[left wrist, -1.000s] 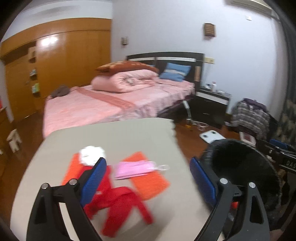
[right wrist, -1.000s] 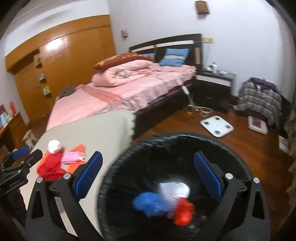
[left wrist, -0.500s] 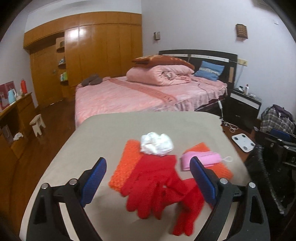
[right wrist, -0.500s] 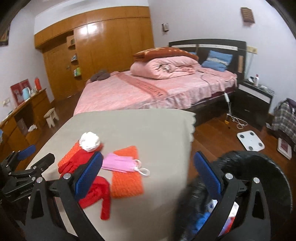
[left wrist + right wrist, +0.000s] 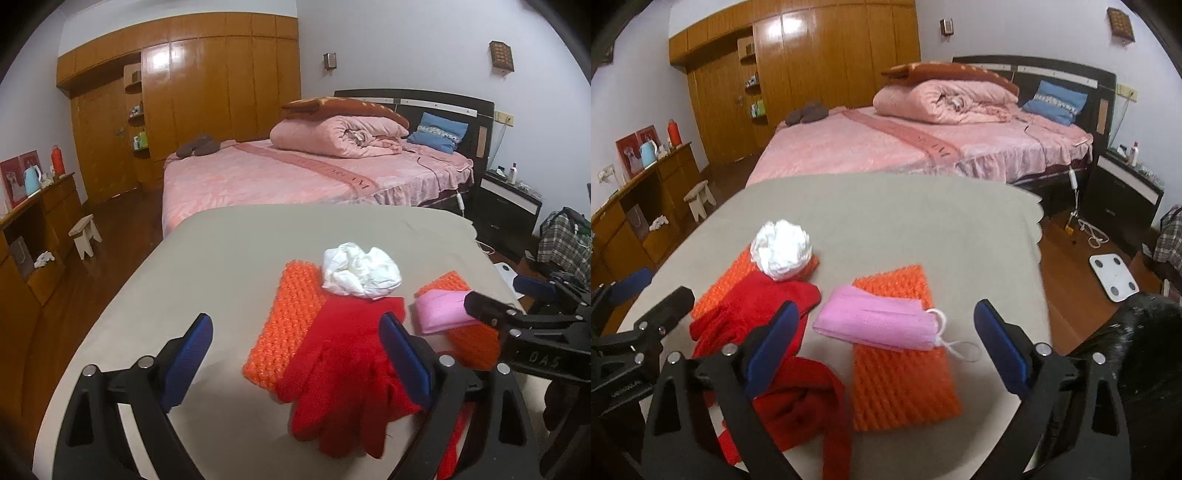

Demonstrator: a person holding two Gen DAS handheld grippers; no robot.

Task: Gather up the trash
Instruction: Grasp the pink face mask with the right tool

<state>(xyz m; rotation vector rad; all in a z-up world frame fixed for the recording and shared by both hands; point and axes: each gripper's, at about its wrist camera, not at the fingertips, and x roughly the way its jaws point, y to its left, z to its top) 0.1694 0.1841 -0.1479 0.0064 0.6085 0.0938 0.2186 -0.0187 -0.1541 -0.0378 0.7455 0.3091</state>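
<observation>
On the beige tabletop [image 5: 905, 221] lies a small heap of things: a crumpled white tissue wad [image 5: 782, 249] sits on the far end of an orange knitted pad [image 5: 291, 325], with a red glove [image 5: 347, 373] sprawled just in front of it. To the right, a folded pink face mask [image 5: 879, 322] with white ear loops rests across a second orange pad [image 5: 905, 373]. The left gripper [image 5: 295, 362] hovers over the glove with its blue-padded jaws spread wide and nothing between them. The right gripper [image 5: 882, 354] hangs above the mask, its jaws wide but closing, the pads clear of the mask. Only the right wrist view shows the mask whole, the black-lined trash bin [image 5: 1148, 354] off the tabletop's right edge, and a white bathroom scale [image 5: 1113, 271] on the wooden floor. The left wrist view shows the tissue's creases closer and half hides the mask behind the right gripper. A pink bed [image 5: 295, 177] stands beyond the tabletop.
</observation>
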